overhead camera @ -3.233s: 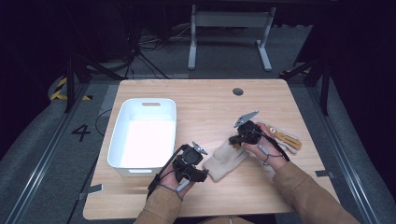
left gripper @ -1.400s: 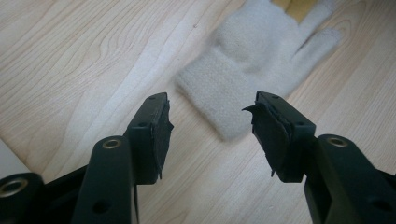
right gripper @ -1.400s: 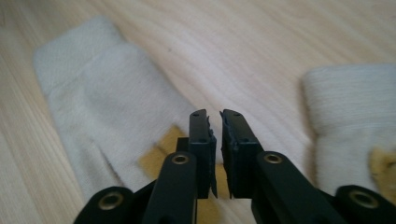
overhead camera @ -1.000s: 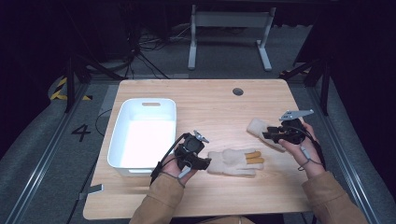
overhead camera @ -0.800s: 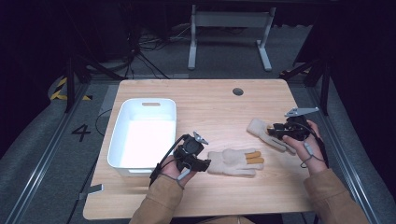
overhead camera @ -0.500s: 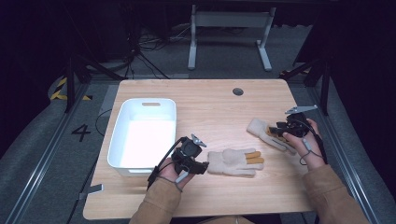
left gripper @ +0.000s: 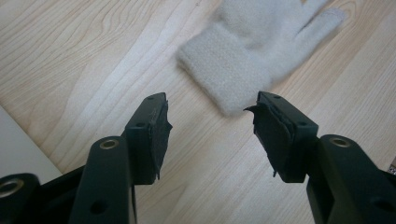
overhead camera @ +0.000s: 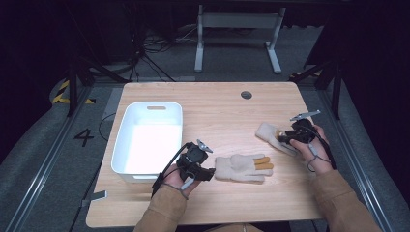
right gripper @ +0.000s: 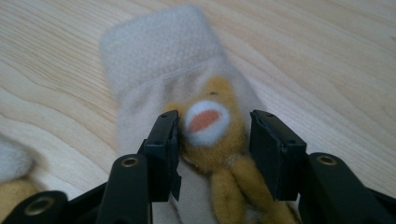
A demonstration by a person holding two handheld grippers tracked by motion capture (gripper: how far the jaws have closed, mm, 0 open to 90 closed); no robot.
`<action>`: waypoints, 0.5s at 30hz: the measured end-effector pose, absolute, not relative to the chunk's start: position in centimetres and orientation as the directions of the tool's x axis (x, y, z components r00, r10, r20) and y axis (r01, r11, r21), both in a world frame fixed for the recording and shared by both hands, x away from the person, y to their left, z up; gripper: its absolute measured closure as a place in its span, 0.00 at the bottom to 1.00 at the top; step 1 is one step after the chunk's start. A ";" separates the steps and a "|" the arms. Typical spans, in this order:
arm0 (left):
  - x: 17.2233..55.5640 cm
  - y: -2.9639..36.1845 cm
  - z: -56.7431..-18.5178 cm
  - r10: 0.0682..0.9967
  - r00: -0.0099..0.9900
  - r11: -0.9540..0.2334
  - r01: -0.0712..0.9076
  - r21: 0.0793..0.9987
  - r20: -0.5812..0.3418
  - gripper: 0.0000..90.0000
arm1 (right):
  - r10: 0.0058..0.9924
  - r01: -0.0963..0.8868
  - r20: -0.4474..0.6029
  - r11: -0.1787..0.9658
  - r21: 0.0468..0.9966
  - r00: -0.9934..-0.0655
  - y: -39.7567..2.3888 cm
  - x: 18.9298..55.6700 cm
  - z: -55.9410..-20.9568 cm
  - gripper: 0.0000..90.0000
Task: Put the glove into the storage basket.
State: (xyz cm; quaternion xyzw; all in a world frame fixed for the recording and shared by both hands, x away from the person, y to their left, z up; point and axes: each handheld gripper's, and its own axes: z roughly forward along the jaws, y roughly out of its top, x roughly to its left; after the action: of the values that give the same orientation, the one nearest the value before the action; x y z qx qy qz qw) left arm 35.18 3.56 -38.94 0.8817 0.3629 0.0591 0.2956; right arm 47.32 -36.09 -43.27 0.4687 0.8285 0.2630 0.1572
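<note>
One white bin (overhead camera: 147,137) beside gloves (overhead camera: 244,167)

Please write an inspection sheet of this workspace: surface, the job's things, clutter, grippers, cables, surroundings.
Surface: wooden table, with a round hole near its far edge.
Job's things: near glove lies flat; far glove lies by the table's right side, its bear patch facing up.
Clutter: white bin at the left.
Grippers: left gripper open, jaws just short of the near glove's cuff; right gripper open, jaws either side of the bear patch, not pressing.
Cables: one trails from each gripper; more lie on the floor behind.
Surroundings: dark room, grey floor marked 4, a table frame behind.
</note>
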 end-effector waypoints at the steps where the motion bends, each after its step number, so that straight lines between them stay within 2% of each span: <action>1: 35.2 3.5 -38.9 0.674 0.730 -0.563 0.604 0.564 -0.109 0.50 | 0.862 0.696 -0.011 0.418 0.583 -0.508 -36.1 47.3 -43.4 0.61; 8: 35.2 3.5 -38.9 0.674 0.731 -0.562 0.604 0.565 -0.111 0.51 | 0.851 0.691 -0.020 0.441 0.573 -0.525 -35.9 47.2 -43.6 0.72; 15: 35.3 3.5 -38.9 0.671 0.733 -0.563 0.603 0.564 -0.114 0.51 | 0.848 0.684 -0.030 0.447 0.577 -0.529 -35.9 46.9 -43.1 0.74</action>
State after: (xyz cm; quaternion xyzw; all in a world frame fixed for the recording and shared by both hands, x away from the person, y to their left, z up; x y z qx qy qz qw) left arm 35.31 3.54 -38.90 0.8823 0.3609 0.0567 0.2966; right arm 46.93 -35.86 -43.10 0.4584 0.8354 0.2579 0.1594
